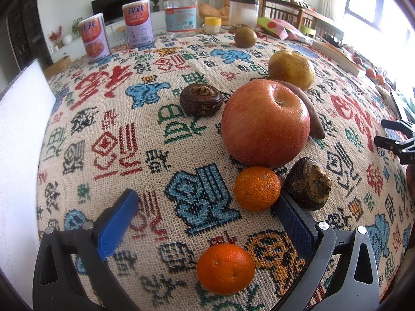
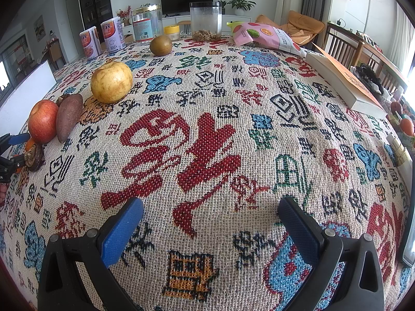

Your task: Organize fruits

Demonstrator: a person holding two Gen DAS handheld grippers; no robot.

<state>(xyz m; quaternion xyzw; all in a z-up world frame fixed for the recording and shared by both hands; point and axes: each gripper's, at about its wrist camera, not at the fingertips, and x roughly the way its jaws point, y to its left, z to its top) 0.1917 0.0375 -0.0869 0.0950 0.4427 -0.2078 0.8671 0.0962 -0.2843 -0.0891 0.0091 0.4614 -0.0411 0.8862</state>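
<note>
In the left wrist view my left gripper (image 1: 207,204) is open and empty above the patterned cloth. One tangerine (image 1: 225,268) lies between its fingers, another (image 1: 256,188) just ahead by the right finger. A dark water chestnut (image 1: 308,186) sits right of that finger. A red apple (image 1: 265,124), a sweet potato (image 1: 312,115), a yellow pear (image 1: 291,68), a second chestnut (image 1: 201,99) and a brown round fruit (image 1: 245,37) lie farther off. My right gripper (image 2: 210,212) is open and empty over bare cloth; apple (image 2: 42,121), sweet potato (image 2: 68,117) and pear (image 2: 111,81) are at its far left.
Two cans (image 1: 116,33), a clear jar (image 1: 181,13), a small yellow-lidded jar (image 1: 212,24) and a second clear jar (image 1: 243,13) stand along the table's far edge. A snack bag (image 2: 264,36) and a book (image 2: 342,77) lie at the right. A white board (image 1: 20,140) stands at the left edge.
</note>
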